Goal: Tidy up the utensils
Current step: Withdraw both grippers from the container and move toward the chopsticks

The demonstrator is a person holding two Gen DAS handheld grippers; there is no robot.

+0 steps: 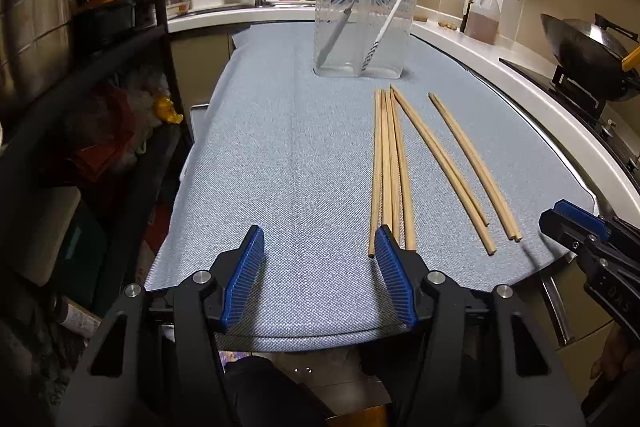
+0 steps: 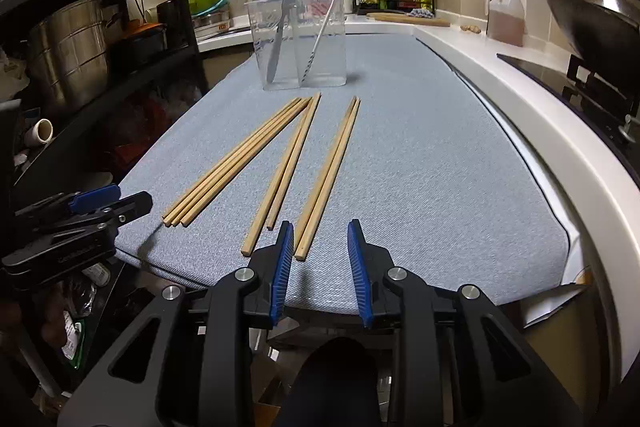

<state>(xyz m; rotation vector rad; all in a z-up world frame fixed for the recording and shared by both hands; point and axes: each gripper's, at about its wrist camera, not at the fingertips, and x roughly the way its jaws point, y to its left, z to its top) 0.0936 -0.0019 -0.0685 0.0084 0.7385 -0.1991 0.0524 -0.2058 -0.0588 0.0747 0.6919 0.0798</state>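
Right wrist view: right gripper (image 2: 320, 239) fingers parted and empty, astride the near tips of the rightmost pair of wooden chopsticks (image 2: 330, 171) on the grey-cloth table (image 2: 440, 167); left gripper (image 1: 320, 247) also empty; risk: thin sticks roll, pinching one only.

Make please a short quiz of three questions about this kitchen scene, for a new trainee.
1. True or false: the clear container lies on its side.
2. How many chopsticks lie on the blue cloth? A) four B) six C) eight
3. Fill in: between the pads of the right gripper and of the left gripper there is ____.

Key
1. False: it stands upright, with a knife in its left compartment and a white spoon in the right one.
2. C: a bundle of four and two pairs.
3. Nothing; both stand open at the near edge of the cloth.
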